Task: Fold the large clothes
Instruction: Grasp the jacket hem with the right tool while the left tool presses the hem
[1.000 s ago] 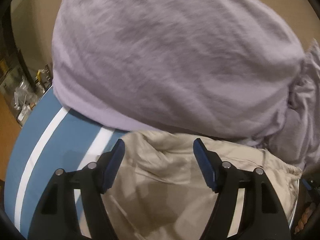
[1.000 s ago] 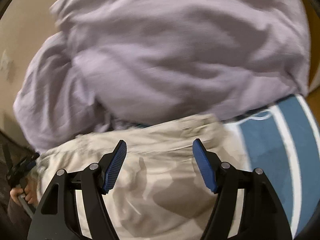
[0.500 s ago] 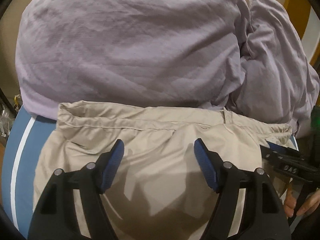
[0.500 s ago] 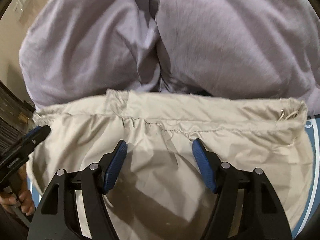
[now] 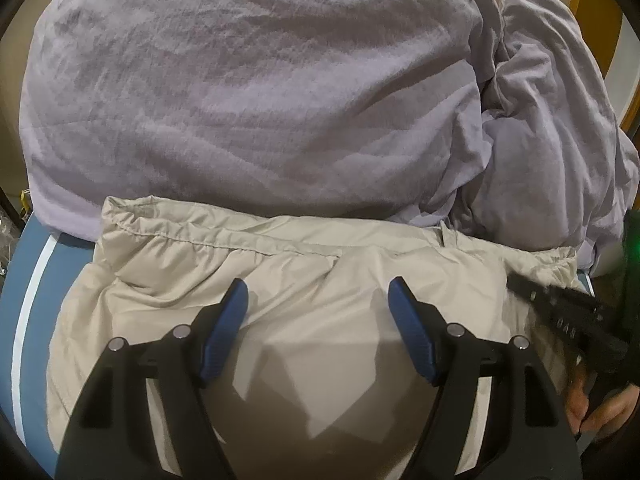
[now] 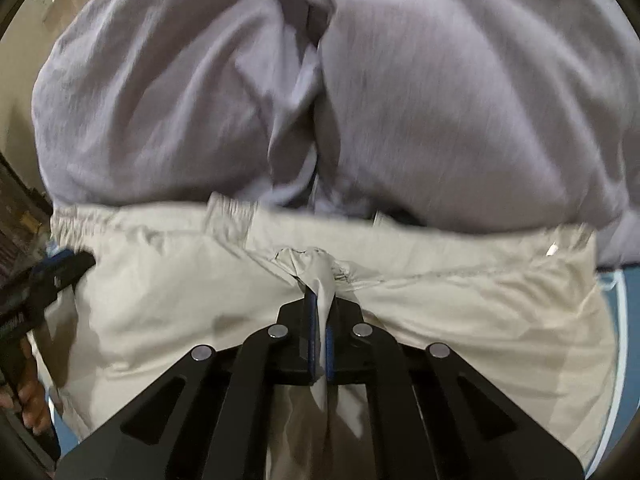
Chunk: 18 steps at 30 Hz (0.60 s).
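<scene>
Beige garment spread flat on a blue surface with white stripes, just in front of a big rumpled heap of lilac bedding that fills the far half of both views. Thin, slightly shiny fabric, pale sand in colour, creased all over. Gathered band with a stitched seam along its far edge, puckered like elastic or a drawstring channel, running left to right and touching the foot of the lilac heap. In the right wrist view, a small metal-looking glint near the far right corner of that band; too small to tell what it is.

Left gripper released, blue pads well apart, poised over the middle of the beige cloth with nothing pinched between them; shadow of the fingers cast on the fabric below.

Right gripper clenched on the beige garment, jaws just closed, a pinch of fabric bunched up into a twisted peak right at the seam of the gathered band, a strip of it squeezed between the blue pads. Cloth around the pinch drawn into radiating wrinkles.

Each gripper seen at the edge of the other's view, with part of a hand on its handle.
</scene>
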{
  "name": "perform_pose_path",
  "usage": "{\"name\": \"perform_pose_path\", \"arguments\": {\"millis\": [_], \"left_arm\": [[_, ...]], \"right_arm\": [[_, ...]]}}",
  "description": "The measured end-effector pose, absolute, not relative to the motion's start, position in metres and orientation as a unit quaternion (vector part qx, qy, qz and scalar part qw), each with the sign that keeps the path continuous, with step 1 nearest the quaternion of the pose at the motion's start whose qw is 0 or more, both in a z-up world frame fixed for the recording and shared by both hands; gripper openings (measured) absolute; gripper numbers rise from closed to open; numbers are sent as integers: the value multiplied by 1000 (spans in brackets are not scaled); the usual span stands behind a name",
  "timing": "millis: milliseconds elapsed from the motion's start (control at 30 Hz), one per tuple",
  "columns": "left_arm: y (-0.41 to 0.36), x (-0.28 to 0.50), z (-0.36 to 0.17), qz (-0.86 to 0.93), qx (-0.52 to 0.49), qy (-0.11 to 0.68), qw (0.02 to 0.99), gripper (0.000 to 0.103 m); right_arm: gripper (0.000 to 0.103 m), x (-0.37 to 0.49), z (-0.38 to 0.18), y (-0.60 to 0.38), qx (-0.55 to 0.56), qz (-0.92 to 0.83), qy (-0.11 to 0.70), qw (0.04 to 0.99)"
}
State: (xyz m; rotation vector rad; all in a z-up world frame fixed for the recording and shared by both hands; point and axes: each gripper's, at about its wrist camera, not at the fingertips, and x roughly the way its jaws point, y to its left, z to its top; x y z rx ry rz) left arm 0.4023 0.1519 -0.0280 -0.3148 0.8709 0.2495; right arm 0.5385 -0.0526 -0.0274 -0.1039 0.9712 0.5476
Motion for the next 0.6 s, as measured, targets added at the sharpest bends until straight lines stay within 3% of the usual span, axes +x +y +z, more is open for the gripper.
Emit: {"name": "perform_pose_path", "arguments": {"millis": [167,600], "left_arm": [[153,399,-19,118,-154,407,892,75],[135,419,-20,106,-138,397,901,77]], "right_arm": [[3,557,-10,-48,-42,242,433,867],[3,572,-51,-42,-47,232,453,859]]}}
